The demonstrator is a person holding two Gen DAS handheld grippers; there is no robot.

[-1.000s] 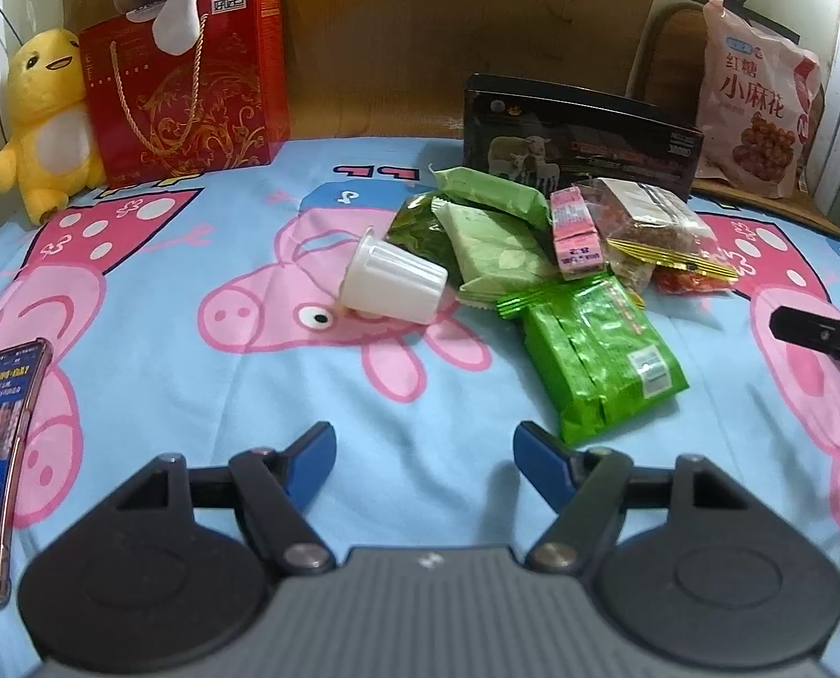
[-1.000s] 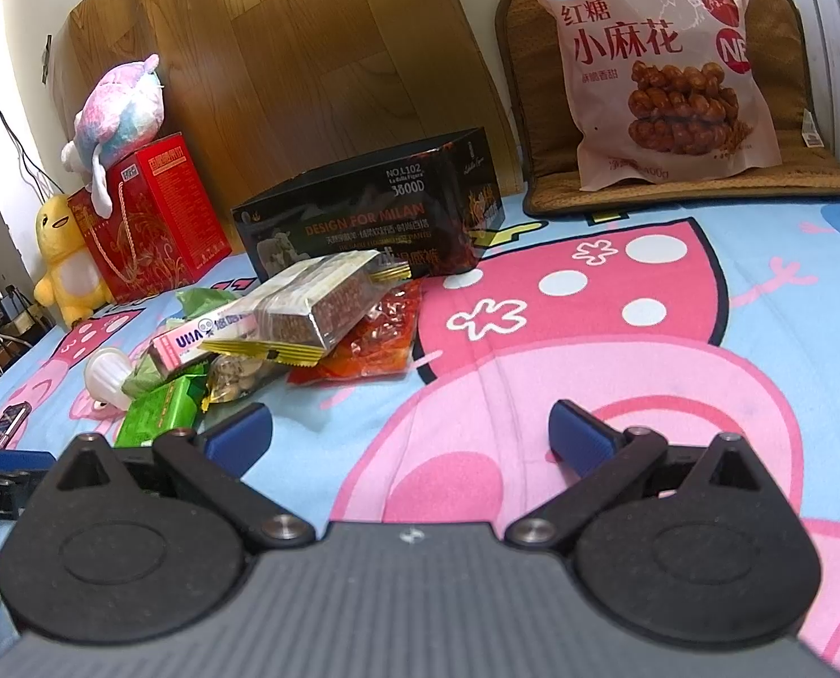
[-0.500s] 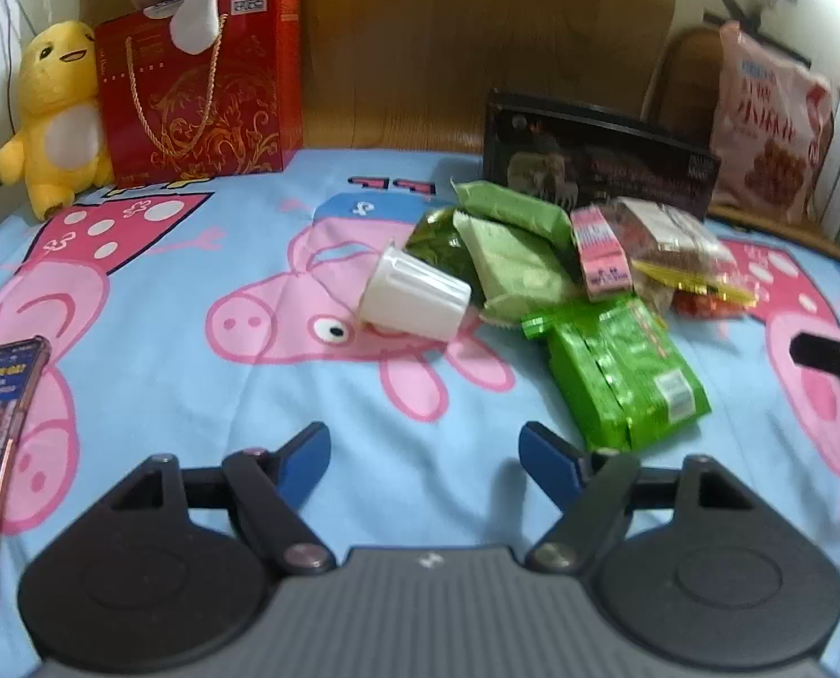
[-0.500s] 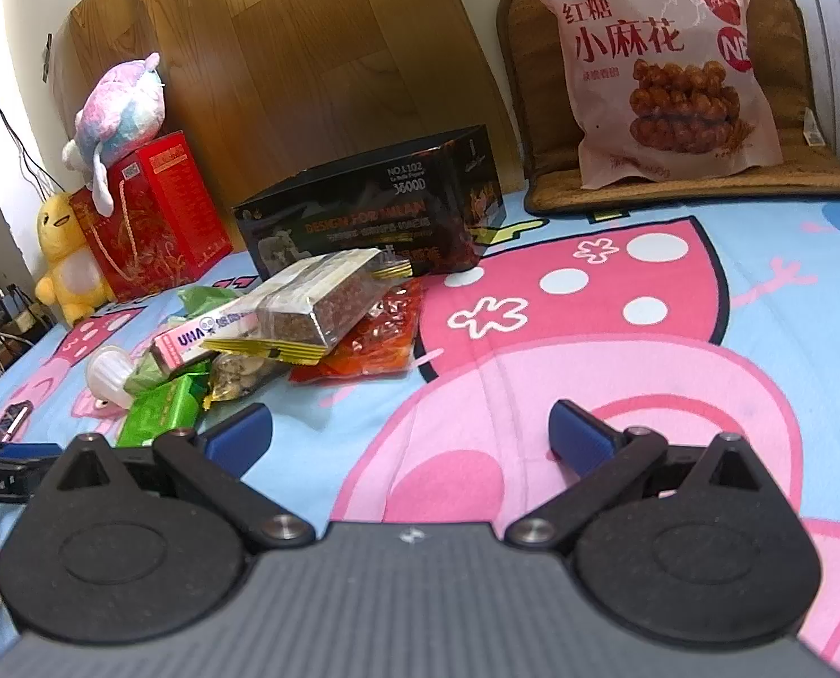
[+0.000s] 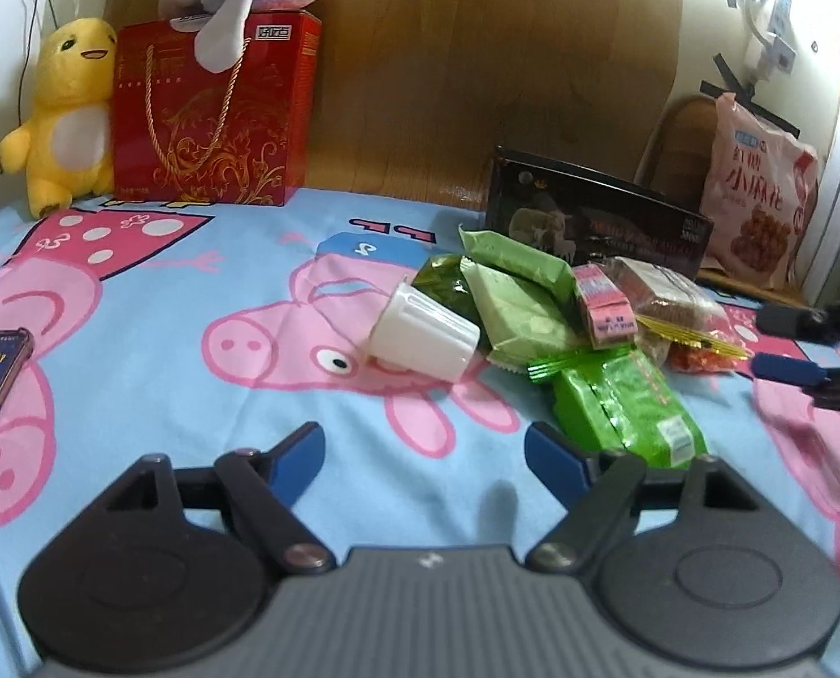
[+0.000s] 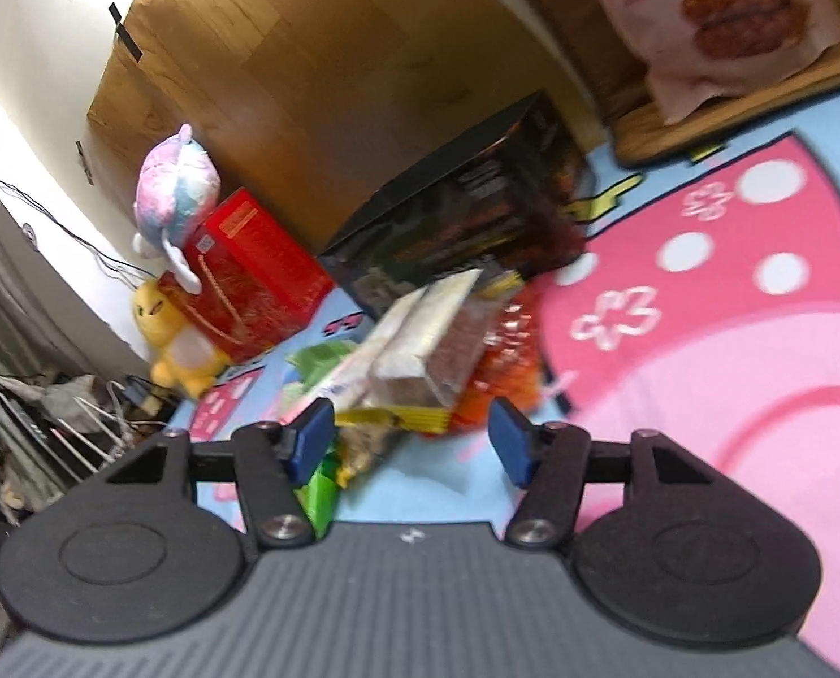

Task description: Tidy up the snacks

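From the left wrist view, the left gripper (image 5: 423, 452) hovers over the blue cartoon-pig bedsheet (image 5: 137, 350), its jaws wide and just been opening, nothing between them; the white ribbed plastic cup (image 5: 423, 333) lies on its side ahead of the fingertips, the bright green foil snack pack (image 5: 626, 409) just ahead to the right. Best to come in low and square. From the right wrist view, blurred, the right gripper (image 6: 408, 440) has just been closing to a middling gap, empty; the clear brown-filled snack packet (image 6: 437, 339) lies just ahead, so centre it before pinching.
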